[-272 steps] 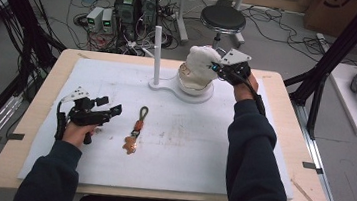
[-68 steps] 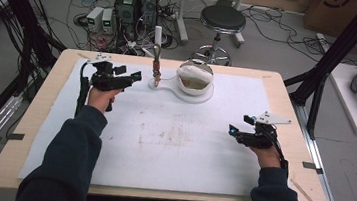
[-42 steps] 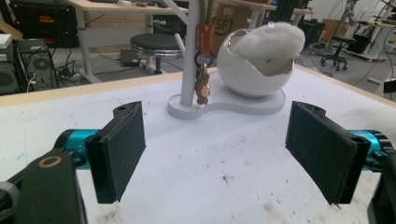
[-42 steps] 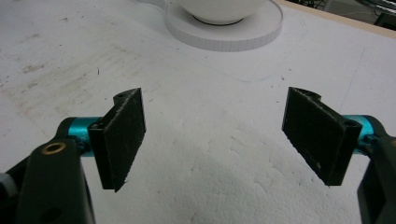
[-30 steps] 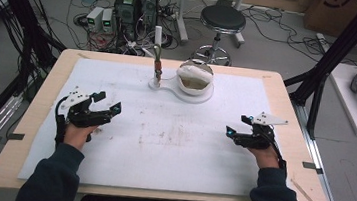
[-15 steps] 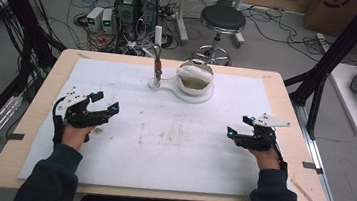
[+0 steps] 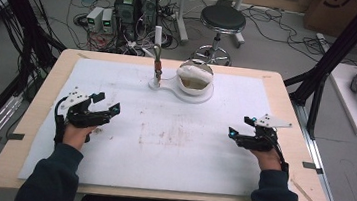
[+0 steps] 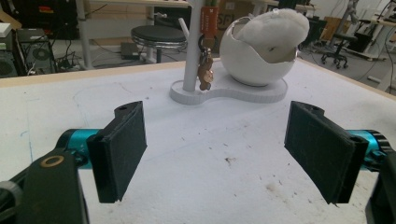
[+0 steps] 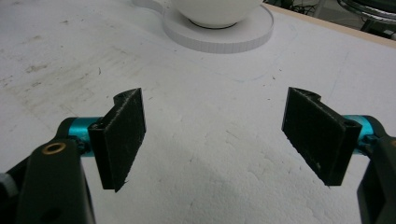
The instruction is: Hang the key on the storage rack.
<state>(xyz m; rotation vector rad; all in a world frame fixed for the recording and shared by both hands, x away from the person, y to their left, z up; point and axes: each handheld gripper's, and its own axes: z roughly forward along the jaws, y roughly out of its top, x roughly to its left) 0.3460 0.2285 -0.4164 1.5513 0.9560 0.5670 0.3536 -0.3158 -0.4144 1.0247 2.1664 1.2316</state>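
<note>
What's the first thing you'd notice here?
A white bowl with a white cloth stuffed in it sits at the far middle of the table. Beside it, a keychain hangs on a white post. Nearer, the left gripper and right gripper rest open, empty.

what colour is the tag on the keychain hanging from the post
Orange-red, clearest in the left gripper view: keychain tag.

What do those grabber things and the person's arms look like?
Each hand-held gripper, left and right, is black, with two flat black jaws on shiny teal rods and a pale three-cornered plate on top. A black cable trails from each. A brass ring sits on the frame near the camera. The sleeves are dark.
</note>
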